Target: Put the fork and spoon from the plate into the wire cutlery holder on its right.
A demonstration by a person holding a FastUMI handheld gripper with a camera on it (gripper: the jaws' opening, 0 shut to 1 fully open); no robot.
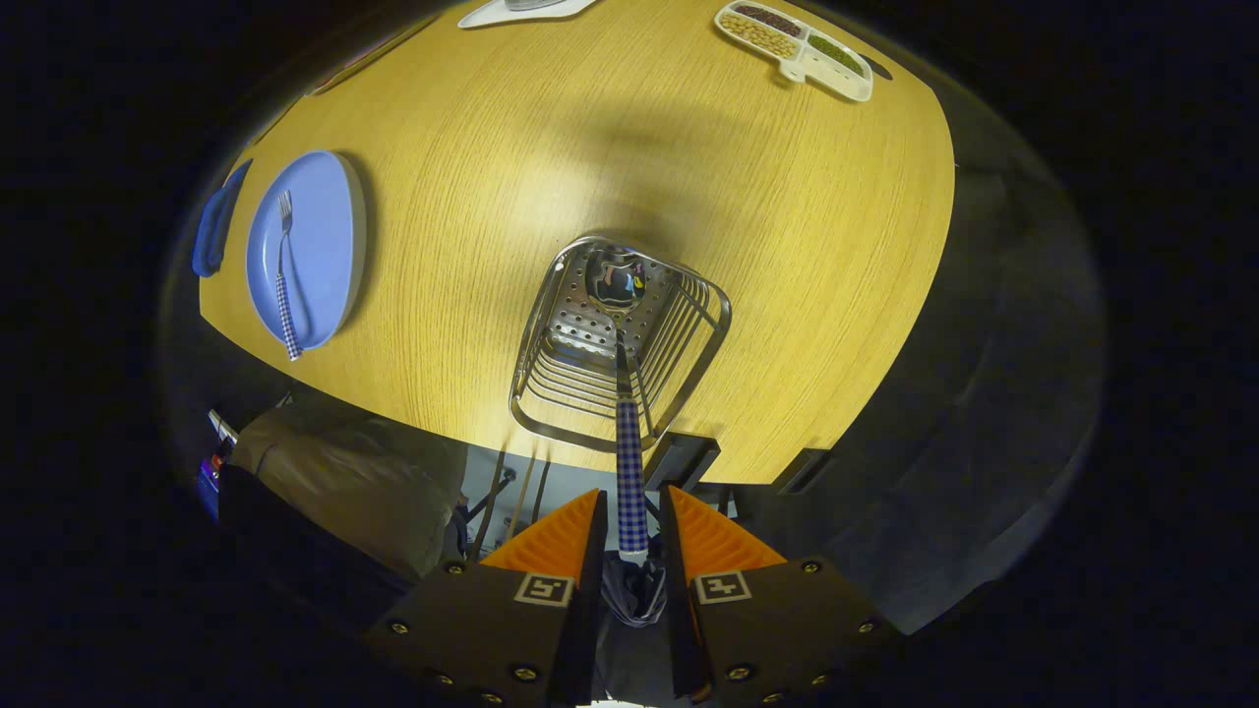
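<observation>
Spoon held over the holder, fork on the plate.

The jaws at lower centre are clenched on the spoon's checked handle; its bowl reaches down inside the wire holder at mid-frame on the table. The fork lies on the blue plate at the left, with a blue cloth just beyond it. A divided tray of beans sits at upper right.
</observation>
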